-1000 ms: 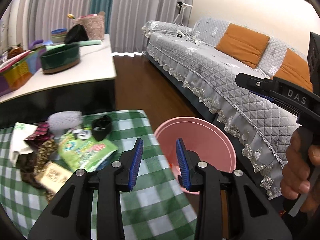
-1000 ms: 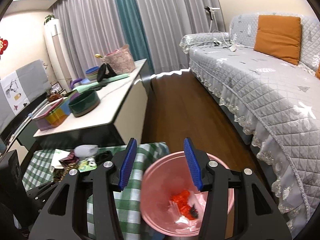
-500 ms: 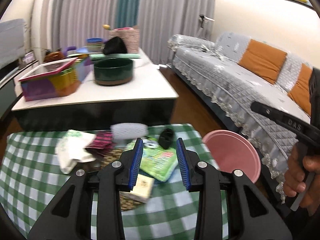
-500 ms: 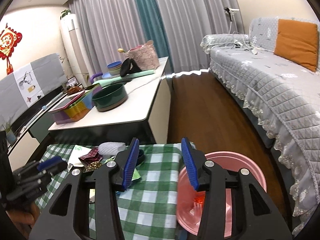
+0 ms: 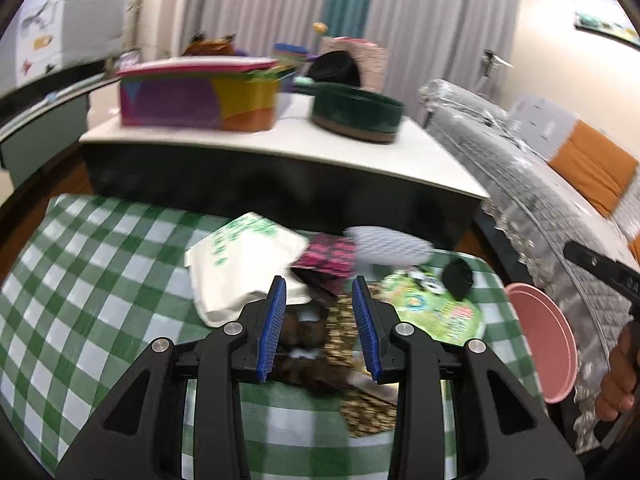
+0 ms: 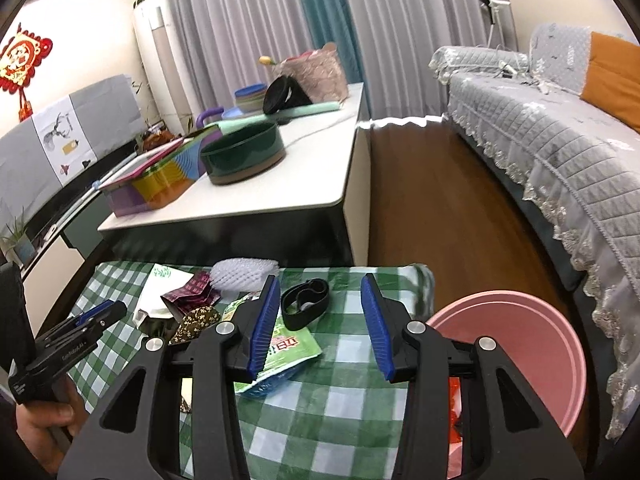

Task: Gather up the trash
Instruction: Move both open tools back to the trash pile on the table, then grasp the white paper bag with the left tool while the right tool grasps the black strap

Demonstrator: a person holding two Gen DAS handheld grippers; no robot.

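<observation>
Trash lies in a pile on the green checked tablecloth point(image 5: 100, 312): a white paper bag point(image 5: 240, 268), a pink wrapper point(image 5: 328, 258), white foam netting point(image 5: 390, 246), a green packet point(image 5: 436, 310), a black band point(image 5: 458, 274) and brown patterned wrappers point(image 5: 340, 332). My left gripper point(image 5: 318, 328) is open and empty, low over the brown wrappers. My right gripper point(image 6: 320, 328) is open and empty above the green packet point(image 6: 288, 350) and the black band point(image 6: 305, 307). The pink bin point(image 6: 532, 356) stands right of the table, with red trash point(image 6: 454, 400) inside.
A white side table point(image 6: 304, 168) behind carries a green round tin point(image 6: 244, 154), a colourful box point(image 6: 160, 178) and bags. A grey quilted sofa point(image 6: 560, 136) with orange cushions runs along the right. Brown wood floor point(image 6: 436, 208) lies between them.
Both grippers have swung left, away from the pink bin and over the trash pile. The left gripper has dropped closer to the brown wrappers. Both stay open and empty.
</observation>
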